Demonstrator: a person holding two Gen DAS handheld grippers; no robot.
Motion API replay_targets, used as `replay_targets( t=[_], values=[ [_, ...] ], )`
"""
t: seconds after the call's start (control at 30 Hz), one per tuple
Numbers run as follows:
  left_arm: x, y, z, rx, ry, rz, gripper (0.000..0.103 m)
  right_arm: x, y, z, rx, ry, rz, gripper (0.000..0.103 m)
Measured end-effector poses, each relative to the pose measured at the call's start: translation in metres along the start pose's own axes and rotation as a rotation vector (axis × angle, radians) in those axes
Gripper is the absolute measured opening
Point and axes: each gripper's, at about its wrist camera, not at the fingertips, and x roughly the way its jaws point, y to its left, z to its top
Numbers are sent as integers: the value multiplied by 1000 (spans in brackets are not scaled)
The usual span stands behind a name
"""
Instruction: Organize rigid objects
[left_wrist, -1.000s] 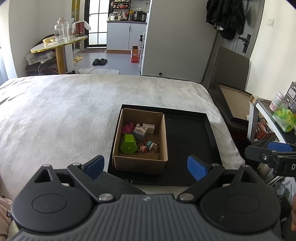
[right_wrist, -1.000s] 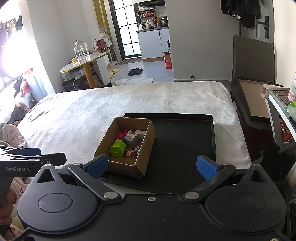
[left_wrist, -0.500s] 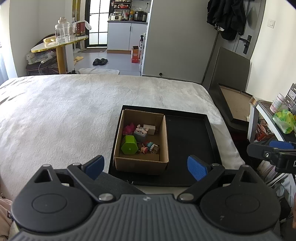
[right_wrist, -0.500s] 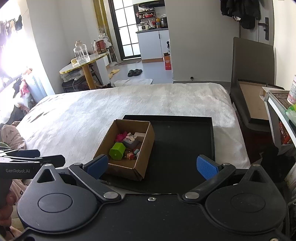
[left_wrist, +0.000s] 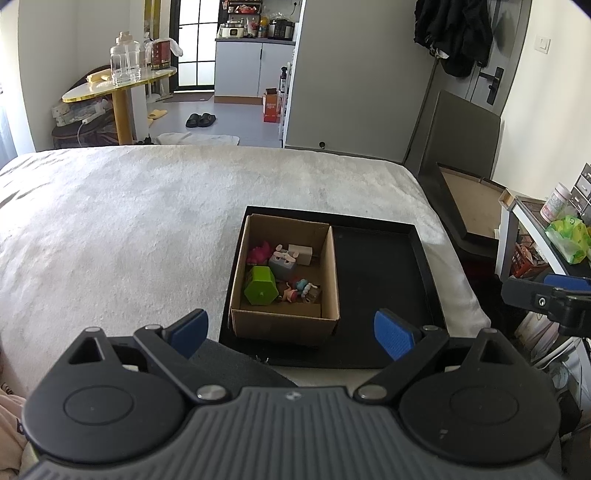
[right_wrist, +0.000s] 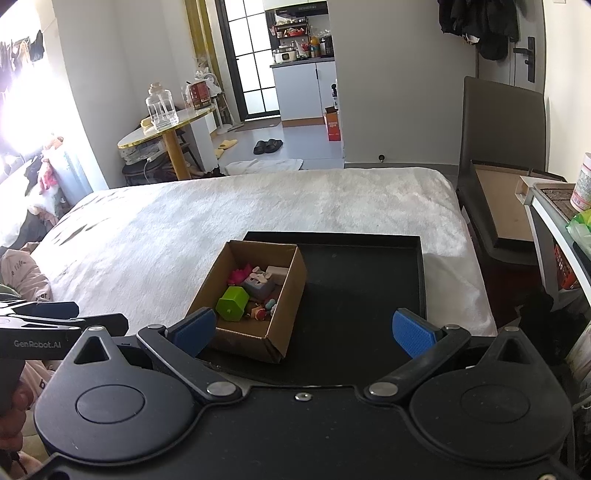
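Note:
A cardboard box (left_wrist: 288, 321) (right_wrist: 284, 295) stands in the left half of a black tray (left_wrist: 384, 288) (right_wrist: 369, 280) on the bed. In the box lie a green hexagonal block (left_wrist: 260, 286) (right_wrist: 232, 303), a grey figure (left_wrist: 282, 263) (right_wrist: 259, 285), a pink toy (left_wrist: 257, 253), a beige block (left_wrist: 301, 254) and small figurines (left_wrist: 301, 290). My left gripper (left_wrist: 291, 330) is open and empty, near the box's front. My right gripper (right_wrist: 303, 330) is open and empty, near the tray's front edge.
The white bedcover (left_wrist: 129, 229) spreads left and behind the tray. A dark chair with a cardboard piece (left_wrist: 469, 206) and a shelf with jars (left_wrist: 554, 229) stand right of the bed. A round table (left_wrist: 118, 85) stands far back.
Both grippers have drawn back and risen slightly; the box and tray look a little farther off. Nothing was taken hold of.

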Motion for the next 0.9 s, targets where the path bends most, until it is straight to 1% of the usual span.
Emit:
replay_targets(
  t=[0.53,0.9],
  values=[
    [1,1,-1,1,-4,4,96,-1,-2,0,1,5,-1,103],
    [2,1,-2,10,-5,3,96,7,1,-6,9,13,-8,103]
  ],
)
